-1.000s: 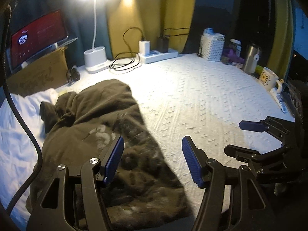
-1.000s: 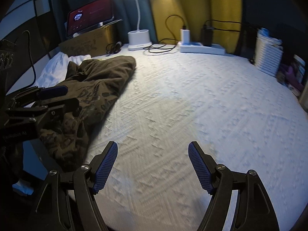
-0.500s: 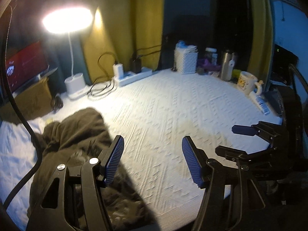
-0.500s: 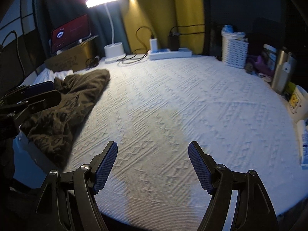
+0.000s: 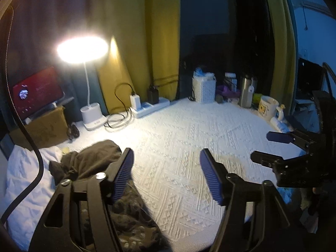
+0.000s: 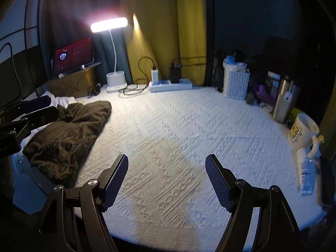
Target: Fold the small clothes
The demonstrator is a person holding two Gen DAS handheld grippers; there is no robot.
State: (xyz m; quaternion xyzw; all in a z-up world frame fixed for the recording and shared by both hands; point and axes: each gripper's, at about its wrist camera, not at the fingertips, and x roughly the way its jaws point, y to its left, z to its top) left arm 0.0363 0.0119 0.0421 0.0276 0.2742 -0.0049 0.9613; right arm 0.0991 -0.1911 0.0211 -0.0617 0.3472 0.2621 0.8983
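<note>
Both tools are hanging above the near edge of the white textured bedspread, neither touching cloth. Left tool is sitting w/ jaws spread wide, nothing btwn the blue pads; its left finger is overlapping the dark olive garment in view, contact unclear. Right tool is likewise gaping wide & gripping nothing, pads hovering over bare spread.

The garment is lying crumpled in a heap at the left side of the bed, partly over a white pillow, well apart from the right tool. Camo-ish print is showing on its nearer part.

Along the far edge: a desk lamp is glowing, w/ a power strip & chargers just beside its base, and cables are trailing btwn them. A red-screen tablet is propped on a cardboard box. At the right a white basket, a steel flask & a mug are standing in a row.
</note>
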